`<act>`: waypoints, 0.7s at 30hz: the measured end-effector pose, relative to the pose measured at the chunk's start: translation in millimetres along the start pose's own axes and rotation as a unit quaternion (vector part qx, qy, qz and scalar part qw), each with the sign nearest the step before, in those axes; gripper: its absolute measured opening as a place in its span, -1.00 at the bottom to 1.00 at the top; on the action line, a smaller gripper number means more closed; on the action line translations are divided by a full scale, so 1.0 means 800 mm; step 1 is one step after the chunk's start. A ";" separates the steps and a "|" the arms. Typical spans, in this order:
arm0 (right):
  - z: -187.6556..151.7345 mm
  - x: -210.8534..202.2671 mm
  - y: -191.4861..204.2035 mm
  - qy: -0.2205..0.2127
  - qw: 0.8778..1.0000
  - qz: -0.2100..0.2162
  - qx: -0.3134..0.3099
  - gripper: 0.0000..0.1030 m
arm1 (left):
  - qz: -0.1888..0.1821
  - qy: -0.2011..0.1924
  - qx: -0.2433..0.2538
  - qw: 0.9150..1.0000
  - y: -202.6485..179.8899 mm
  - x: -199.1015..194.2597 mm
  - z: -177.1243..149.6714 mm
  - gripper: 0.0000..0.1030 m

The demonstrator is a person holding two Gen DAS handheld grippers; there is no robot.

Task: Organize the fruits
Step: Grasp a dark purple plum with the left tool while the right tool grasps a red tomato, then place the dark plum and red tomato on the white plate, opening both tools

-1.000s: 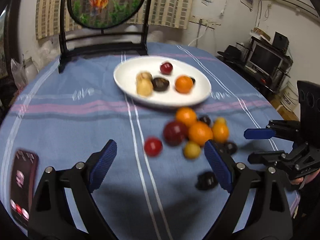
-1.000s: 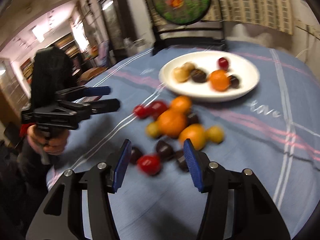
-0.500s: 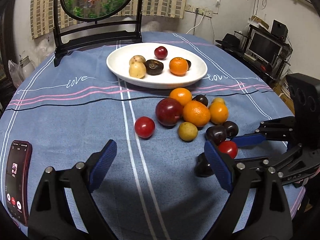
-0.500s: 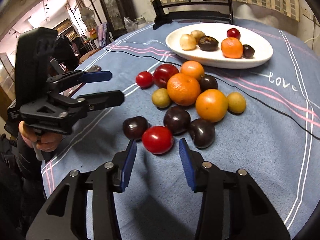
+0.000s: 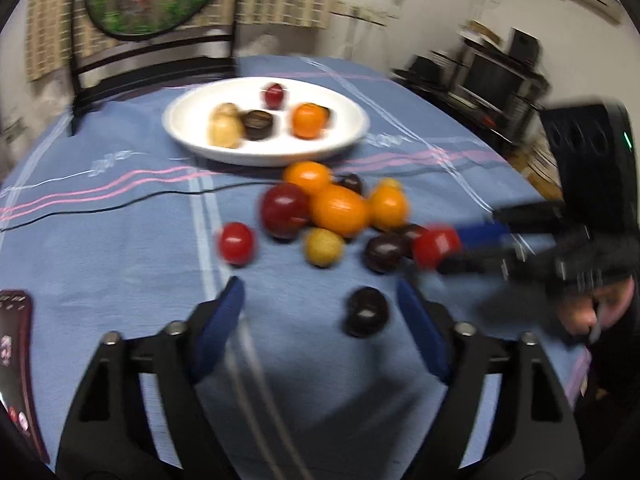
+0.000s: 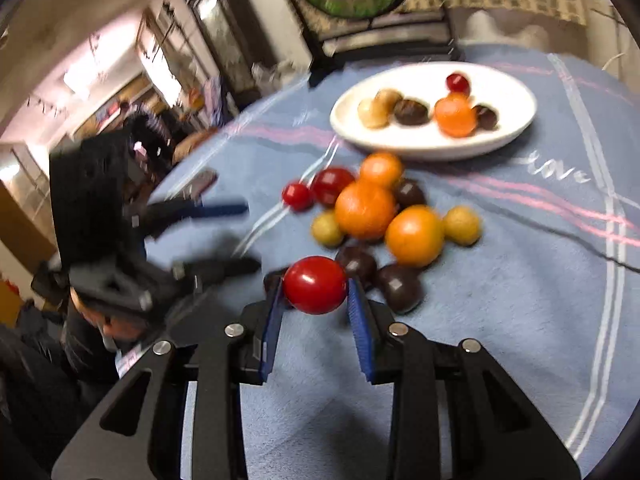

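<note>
My right gripper (image 6: 315, 300) is shut on a red tomato (image 6: 315, 285) and holds it just above the cloth; it also shows in the left wrist view (image 5: 435, 246). My left gripper (image 5: 320, 310) is open and empty, with a dark plum (image 5: 367, 312) lying between its fingers near the right one. A pile of loose fruit lies ahead: oranges (image 5: 340, 210), a dark red plum (image 5: 285, 210), a small tomato (image 5: 236, 243), a yellow fruit (image 5: 323, 246). A white plate (image 5: 348, 136) further back holds several fruits.
A phone (image 5: 14, 356) lies at the left edge of the blue striped tablecloth (image 5: 120, 248). A black chair with a round fish picture (image 5: 152, 4) stands behind the table. A thin black cable (image 5: 100, 208) crosses the cloth.
My right gripper closed on the red tomato and lifted it off the cloth. My left gripper moved closer to the lone dark plum; both views are motion-blurred.
</note>
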State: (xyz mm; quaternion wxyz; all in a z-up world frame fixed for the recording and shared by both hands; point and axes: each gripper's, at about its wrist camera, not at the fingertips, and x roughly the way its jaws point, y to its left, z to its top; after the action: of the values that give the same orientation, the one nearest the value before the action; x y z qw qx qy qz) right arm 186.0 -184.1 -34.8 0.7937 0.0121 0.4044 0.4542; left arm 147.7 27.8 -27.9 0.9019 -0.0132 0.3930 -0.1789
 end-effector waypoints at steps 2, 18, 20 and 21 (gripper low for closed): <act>0.001 -0.006 -0.007 -0.008 1.000 0.002 0.015 -0.35 | -0.021 0.018 0.019 0.999 -0.014 0.008 -0.004 0.12; 0.000 -0.008 -0.005 -0.011 1.000 -0.010 0.014 -0.35 | -0.024 0.072 0.024 0.997 -0.029 0.046 -0.007 -0.21; -0.001 -0.008 -0.008 -0.010 1.000 -0.015 0.016 -0.35 | -0.022 0.072 0.022 0.997 -0.029 0.046 -0.007 -0.27; -0.002 -0.007 -0.009 -0.010 1.000 -0.015 0.017 -0.35 | -0.020 0.072 0.023 0.997 -0.029 0.046 -0.007 -0.29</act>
State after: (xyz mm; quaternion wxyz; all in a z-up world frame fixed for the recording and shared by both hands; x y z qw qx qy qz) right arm 188.5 -192.9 -34.6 0.8041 0.0241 0.4044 0.4351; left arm 159.5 -5.2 -53.6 0.8675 0.0123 0.4525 -0.2061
